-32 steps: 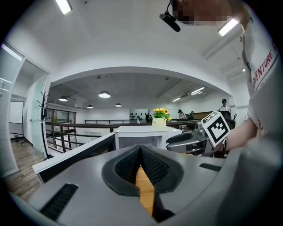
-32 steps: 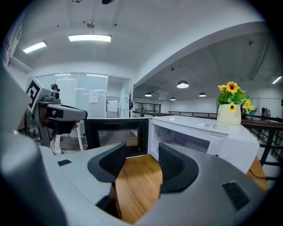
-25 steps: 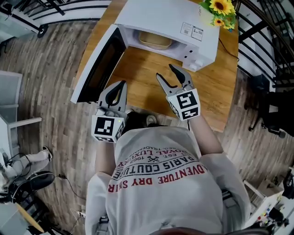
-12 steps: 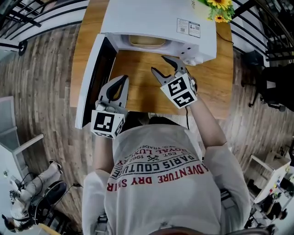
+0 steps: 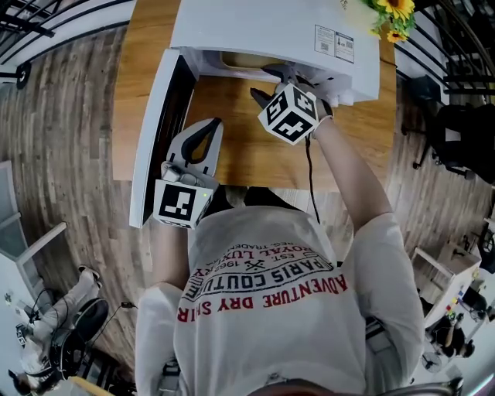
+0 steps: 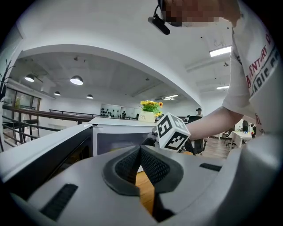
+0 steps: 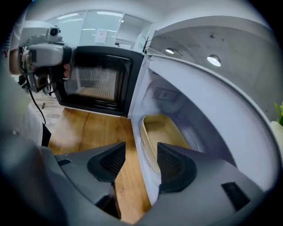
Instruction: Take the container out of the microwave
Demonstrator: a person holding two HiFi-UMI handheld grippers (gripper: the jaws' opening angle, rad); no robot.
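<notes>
Wooden table [image 5: 232,147] on a plank floor [image 5: 69,139], railings [image 5: 46,19] beyond. My right claw [image 7: 137,161] is wide at the mouth of the white microwave [image 5: 255,23]. The tan container [image 7: 161,132] sits inside, ungripped. My left claw [image 6: 140,152] is closed, empty, beside the open door [image 5: 155,131]. I can't read the stickers [image 5: 334,42]; the person's shirt [image 5: 271,294] says ADVENTURE.

The left gripper [image 6: 139,151] fills the near foreground, its jaws closed together with nothing between them; a strip of wooden table [image 6: 146,196] shows through the slit below the pads. Beyond stands the white microwave [image 6: 116,140], its dark door [image 6: 53,154] swung open on the left. Yellow flowers [image 6: 150,106] sit on top. From the right, an arm reaches in, holding the right gripper [image 6: 151,140] at the microwave's front.
</notes>
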